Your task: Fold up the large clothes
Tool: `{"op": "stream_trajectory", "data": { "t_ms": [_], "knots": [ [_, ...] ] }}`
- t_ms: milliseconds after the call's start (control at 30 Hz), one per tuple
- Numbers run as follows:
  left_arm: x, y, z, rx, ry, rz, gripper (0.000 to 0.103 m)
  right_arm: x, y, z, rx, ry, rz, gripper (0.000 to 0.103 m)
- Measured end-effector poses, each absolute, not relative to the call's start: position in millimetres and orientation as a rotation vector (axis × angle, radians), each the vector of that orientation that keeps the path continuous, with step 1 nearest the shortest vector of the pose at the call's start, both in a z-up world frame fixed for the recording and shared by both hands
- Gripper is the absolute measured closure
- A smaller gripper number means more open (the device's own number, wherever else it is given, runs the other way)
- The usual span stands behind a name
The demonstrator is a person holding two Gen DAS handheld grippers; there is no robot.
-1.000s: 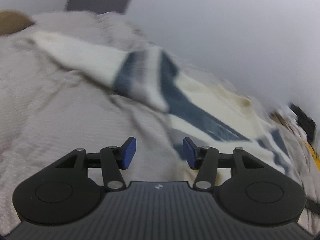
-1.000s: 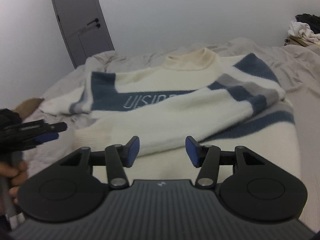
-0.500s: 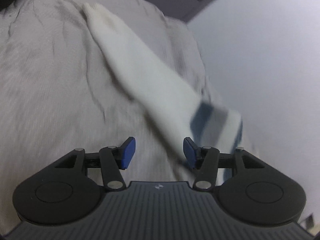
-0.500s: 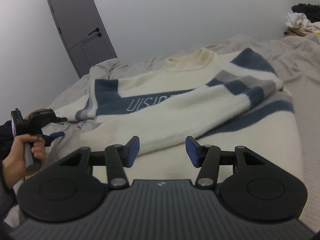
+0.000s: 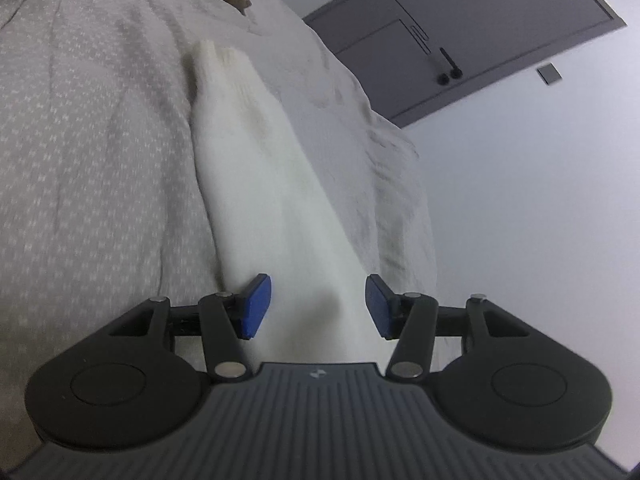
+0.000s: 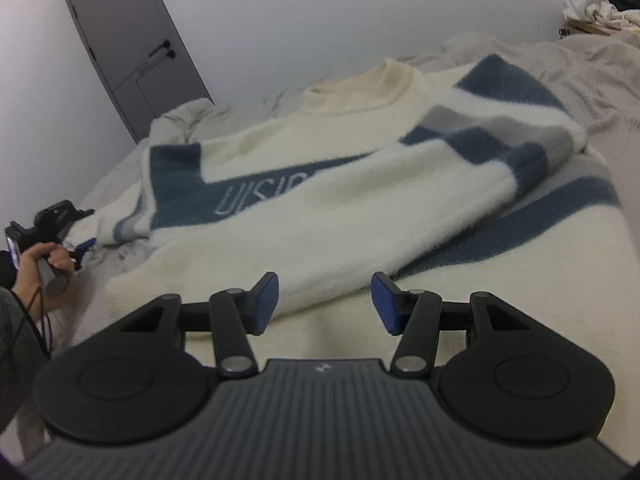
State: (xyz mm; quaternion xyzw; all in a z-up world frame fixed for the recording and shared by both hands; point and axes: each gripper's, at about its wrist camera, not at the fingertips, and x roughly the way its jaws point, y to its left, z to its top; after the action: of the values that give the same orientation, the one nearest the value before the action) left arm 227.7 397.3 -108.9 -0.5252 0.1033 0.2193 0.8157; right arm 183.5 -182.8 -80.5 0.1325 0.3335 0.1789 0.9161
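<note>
Left gripper [image 5: 318, 306], jaws spread, straddles the sweater's white sleeve [image 5: 256, 168] at frame centre; right gripper [image 6: 324, 304], jaws spread, faces the sweater [image 6: 340, 200] on the bed [image 6: 592, 64].

A bed [image 6: 600, 80] with rumpled grey bedding filled the room beneath plain white walls [image 6: 360, 8]. A grey door [image 6: 132, 48] stood at far left; a heap of clothes [image 6: 600, 4] lay far right.

Fuzzy knit sweater [image 6: 320, 216], matt plastic tools

A grey door [image 6: 132, 44], a white wall [image 6: 360, 8], and perhaps piled laundry [image 6: 600, 4].
</note>
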Motion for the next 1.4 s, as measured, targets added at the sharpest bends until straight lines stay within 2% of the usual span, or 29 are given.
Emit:
{"op": "stream_trajectory", "data": {
  "t_ms": [467, 633, 767, 800, 900, 933, 967, 1100, 1400],
  "knots": [
    [213.6, 387.5, -113.9, -1.143, 0.366, 0.437, 0.044, 194.6, -170.6, -90.6, 0.236, 0.716, 0.334, 0.049],
    [216.4, 391.0, -112.2, -1.19, 0.335, 0.453, 0.045, 191.4, -173.2, -87.2, 0.239, 0.704, 0.33, 0.049],
    [237.7, 392.7, -103.3, -1.105, 0.259, 0.557, 0.046, 189.7, -175.6, -84.7, 0.24, 0.694, 0.336, 0.049],
    [243.1, 393.0, -101.2, -1.085, 0.243, 0.583, 0.048, 190.4, -175.9, -84.2, 0.243, 0.694, 0.338, 0.049],
    [255.3, 399.1, -92.1, -1.008, 0.244, 0.682, 0.062, 193.1, -175.7, -83.8, 0.235, 0.685, 0.333, 0.049],
    [256.9, 401.7, -88.9, -0.995, 0.242, 0.702, 0.08, 194.6, -175.3, -84.2, 0.229, 0.683, 0.329, 0.049],
    [259.3, 403.8, -84.2, -0.974, 0.245, 0.72, 0.092, 196.0, -175.7, -84.9, 0.229, 0.681, 0.329, 0.049],
    [266.9, 386.5, -46.3, -0.74, 0.276, 0.719, 0.093, 201.2, -180.4, -84.2, 0.244, 0.669, 0.331, 0.049],
    [270.6, 281.4, 79.7, -0.328, 0.218, 0.586, 0.093, 189.9, -192.0, -59.9, 0.313, 0.609, 0.364, 0.049]
  ]
}}
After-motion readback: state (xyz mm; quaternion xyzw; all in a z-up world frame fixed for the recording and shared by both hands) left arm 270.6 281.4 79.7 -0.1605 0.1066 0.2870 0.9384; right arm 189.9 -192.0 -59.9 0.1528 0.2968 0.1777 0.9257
